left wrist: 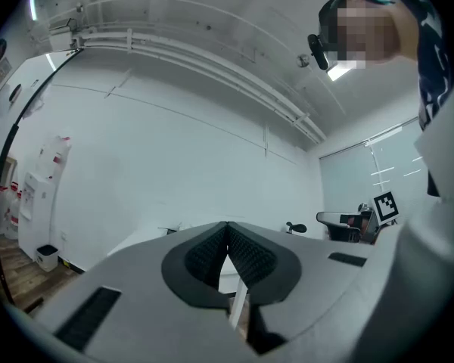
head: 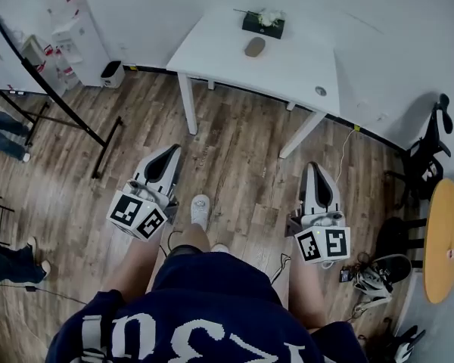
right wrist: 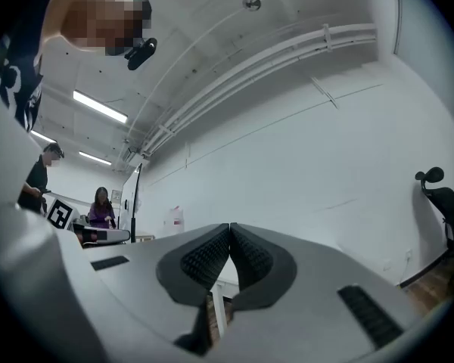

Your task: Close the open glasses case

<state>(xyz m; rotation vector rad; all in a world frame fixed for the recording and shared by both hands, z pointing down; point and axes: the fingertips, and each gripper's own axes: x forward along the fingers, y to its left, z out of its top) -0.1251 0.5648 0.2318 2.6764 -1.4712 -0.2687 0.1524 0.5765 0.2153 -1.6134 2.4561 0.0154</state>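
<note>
**Item 1.** Your left gripper [head: 171,153]: held at waist height, nose a little above level. The jaws are clenched pad to pad with nothing between them.

**Item 2.** Your right gripper [head: 312,168]: same carriage, jaws likewise pressed together and empty.

**Item 3.** Glasses case [head: 255,47]: a brownish oval lying on the white table [head: 287,70] ahead of you, toward its far edge and well apart from both grippers. You cannot tell at this range whether its lid stands open.

**Item 4.** Dark box with pale flowers [head: 262,24]: just beyond the case, by the wall.

**Item 5.** Round wooden table [head: 446,240]: at your right, with trainers [head: 378,277] on the plank floor [head: 234,150] beside it.
</note>
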